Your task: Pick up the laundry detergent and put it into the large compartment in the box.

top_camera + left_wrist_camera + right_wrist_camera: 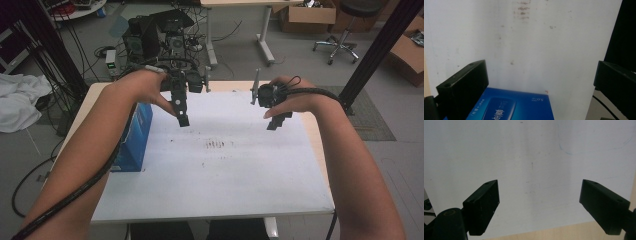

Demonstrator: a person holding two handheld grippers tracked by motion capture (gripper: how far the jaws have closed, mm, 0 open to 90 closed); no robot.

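Two grippers are hovering above a white board (225, 170), jaws spread wide and holding nothing. A blue box (134, 137) is lying at the board's left edge, nearer the person than the left gripper (183, 117) and just below it, showing between its jaws in the left gripper view. Farther right, the right gripper (276, 121) is hanging well apart from the box.

left gripper (541, 82): jaws wide apart | blue box (511, 106): between jaws, nearer one jaw | white board (536, 45): beyond
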